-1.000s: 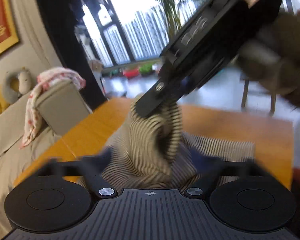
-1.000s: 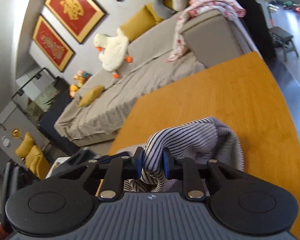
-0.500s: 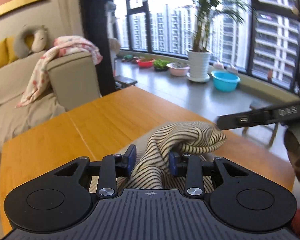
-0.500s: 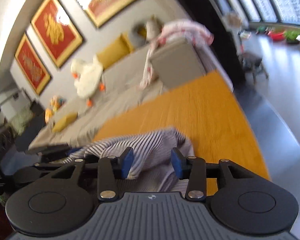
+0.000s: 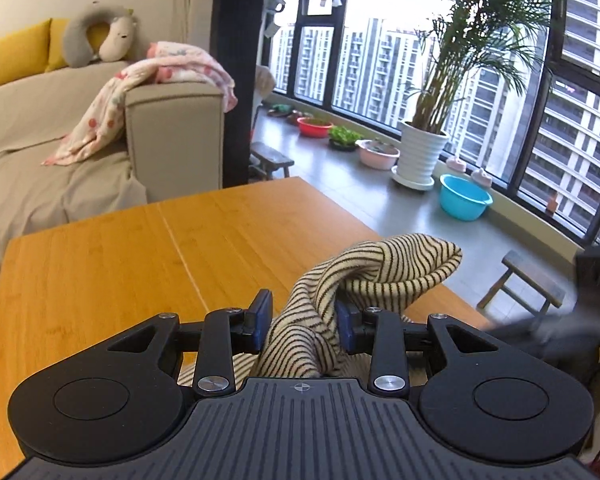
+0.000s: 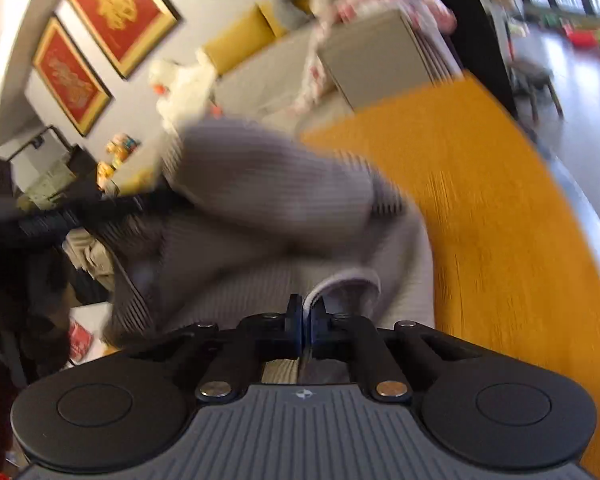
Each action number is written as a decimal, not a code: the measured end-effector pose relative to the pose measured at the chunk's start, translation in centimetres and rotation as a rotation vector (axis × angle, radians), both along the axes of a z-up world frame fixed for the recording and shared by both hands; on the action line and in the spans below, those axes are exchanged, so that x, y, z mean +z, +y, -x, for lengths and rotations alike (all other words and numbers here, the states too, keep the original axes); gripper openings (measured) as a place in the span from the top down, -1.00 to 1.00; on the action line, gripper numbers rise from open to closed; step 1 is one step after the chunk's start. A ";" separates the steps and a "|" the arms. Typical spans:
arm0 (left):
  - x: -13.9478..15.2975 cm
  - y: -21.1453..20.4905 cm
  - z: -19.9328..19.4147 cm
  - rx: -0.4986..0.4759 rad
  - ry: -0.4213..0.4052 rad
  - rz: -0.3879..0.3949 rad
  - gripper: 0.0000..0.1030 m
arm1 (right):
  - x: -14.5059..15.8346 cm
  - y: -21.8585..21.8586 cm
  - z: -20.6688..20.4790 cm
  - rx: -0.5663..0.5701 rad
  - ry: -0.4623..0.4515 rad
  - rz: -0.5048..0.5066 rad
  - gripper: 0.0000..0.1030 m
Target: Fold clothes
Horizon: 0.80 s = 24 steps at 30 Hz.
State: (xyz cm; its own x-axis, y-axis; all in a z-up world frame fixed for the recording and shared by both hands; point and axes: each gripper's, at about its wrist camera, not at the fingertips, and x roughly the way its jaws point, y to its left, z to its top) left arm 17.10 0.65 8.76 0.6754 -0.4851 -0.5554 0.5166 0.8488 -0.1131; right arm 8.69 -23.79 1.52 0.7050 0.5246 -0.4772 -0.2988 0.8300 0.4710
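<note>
While the wooden table (image 5: 112, 248) fills the lower half of the left wrist view, running off toward 12 o'clock with its far edge near the grey sofa (image 5: 172, 132), the striped garment (image 5: 380, 268) is bunched at its near end, right against both tools. Most of the cloth lies low and close, heaped rather than spread, so no long axis can be read from it yet.

From the left gripper (image 5: 303, 322) the garment rises between the fingers and arches off toward 2 o'clock, ending in a rounded fold that hangs clear of the tabletop. Its jaws stand partly apart with a thick roll of fabric filling the gap; whether they are truly clamping it or only cradling it I cannot tell.

Seen from the right wrist view, which is blurred by motion, the same garment (image 6: 260, 200) billows from 12 toward 10 o'clock, and a dark shape at 9 o'clock is probably the other tool. The right gripper (image 6: 306, 326) has its jaws drawn nearly together, pinching a thin hem of the cloth directly ahead at 12 o'clock.

My judgement is that the 2 grips sit close together on 1 bundle, so the coming move turns on drawing them apart, sideways, to stretch an edge flat over the free table beyond. The right tool has the firmer, cleaner pinch for leading that pull.
</note>
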 end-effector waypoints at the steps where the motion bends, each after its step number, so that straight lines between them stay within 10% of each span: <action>1: 0.1 0.2 0.2 -0.003 -0.001 0.007 0.27 | 1.0 -0.7 0.0 -0.012 -0.024 0.013 0.93; 10: -1.7 1.4 4.9 -0.094 0.098 0.042 -0.08 | 0.6 -5.5 0.8 -0.123 0.074 0.057 0.88; 14: -1.7 5.6 6.3 0.049 0.122 0.087 -0.52 | 0.3 -7.2 2.0 -0.125 0.095 -0.071 -0.02; 24: -4.3 13.9 6.7 0.319 0.269 0.251 -0.69 | 0.2 -3.0 1.3 -0.057 0.051 -0.059 -0.37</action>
State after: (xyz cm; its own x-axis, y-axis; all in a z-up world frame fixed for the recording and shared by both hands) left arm 10.42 14.56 4.50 0.6605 -0.4189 -0.6232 0.1597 0.8893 -0.4285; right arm 7.41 -26.78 1.73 0.7100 0.5127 -0.4827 -0.2268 0.8155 0.5325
